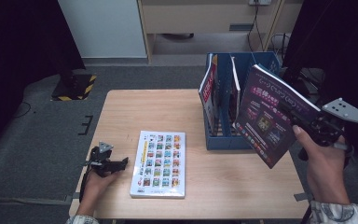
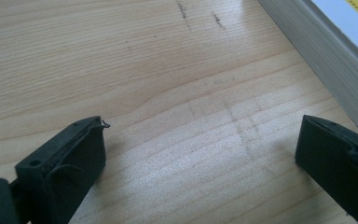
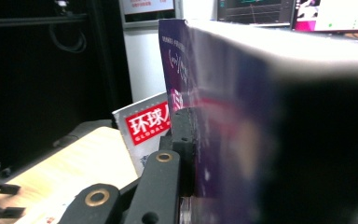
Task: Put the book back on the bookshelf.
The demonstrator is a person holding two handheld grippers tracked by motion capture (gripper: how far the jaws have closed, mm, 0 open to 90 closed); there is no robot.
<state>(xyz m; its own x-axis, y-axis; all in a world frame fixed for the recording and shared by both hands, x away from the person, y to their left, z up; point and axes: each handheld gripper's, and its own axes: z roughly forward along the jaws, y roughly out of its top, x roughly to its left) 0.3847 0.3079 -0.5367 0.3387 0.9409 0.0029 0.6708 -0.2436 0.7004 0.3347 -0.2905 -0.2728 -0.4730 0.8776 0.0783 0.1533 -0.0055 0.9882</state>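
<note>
Right gripper point(image 1: 292, 115): you hold it up at the right edge of the table, its jaws clamped on the right edge of the purple magazine; in the right gripper view one black jaw presses flat against the cover.
Purple magazine point(image 1: 269, 120): it hangs in the air, tilted, its cover facing you, just in front of the blue file rack and overlapping the rack's right end in the high view. Its lower corner hangs near the table's right side, and whether it touches the top cannot be told.
Blue file rack point(image 1: 220, 84): it stands at the back right of the table and holds upright magazines, one with a red and white cover point(image 1: 208, 88) leaning in its left slot.
Left gripper point(image 1: 119, 163): your left hand rests it low on the table point(image 1: 121, 112) near the front left corner, jaws spread wide with nothing between them but bare wood.
White book point(image 1: 160, 163): it lies flat, cover of small coloured squares up, just to the right of your left gripper; its page edge shows close beside one jaw in the left gripper view.
</note>
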